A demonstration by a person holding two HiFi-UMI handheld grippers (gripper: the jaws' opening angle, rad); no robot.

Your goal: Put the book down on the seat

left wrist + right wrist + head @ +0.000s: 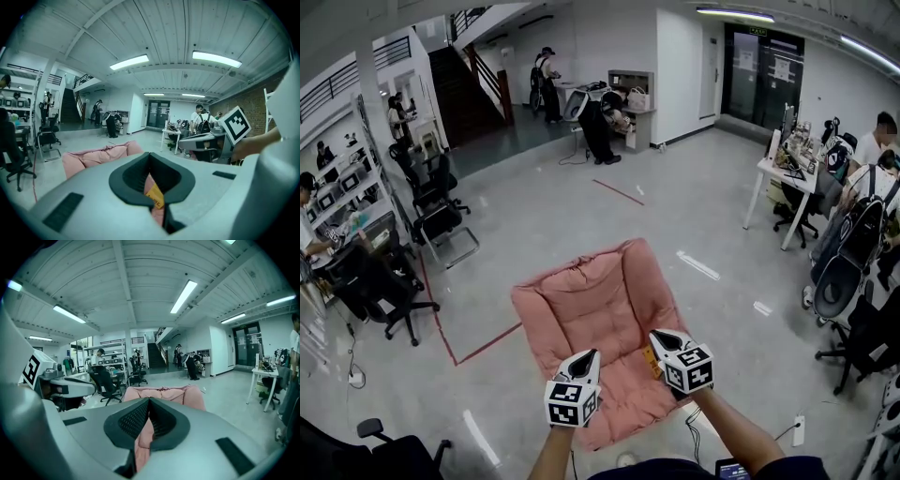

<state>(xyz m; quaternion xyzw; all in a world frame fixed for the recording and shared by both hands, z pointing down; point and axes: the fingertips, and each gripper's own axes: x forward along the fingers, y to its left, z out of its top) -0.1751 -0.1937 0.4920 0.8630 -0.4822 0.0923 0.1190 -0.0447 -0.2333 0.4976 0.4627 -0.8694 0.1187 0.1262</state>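
Observation:
A pink cushioned seat (591, 309) stands on the floor in front of me. A small yellow book (651, 362) lies on its front right part, half hidden by my right gripper (659, 335). That gripper hovers just above the book, shut and holding nothing. My left gripper (589, 354) hangs over the seat's front middle, a little left of the book, with its jaws together and empty. In the left gripper view the book (155, 196) shows past the jaws, against the pink cushion (101, 154). In the right gripper view only the seat (164, 393) lies ahead.
Black office chairs (380, 286) stand at the left. A white desk (787, 178) and more chairs (853, 262) stand at the right. Red tape (478, 349) marks the grey floor beside the seat. People stand at the far back (546, 80).

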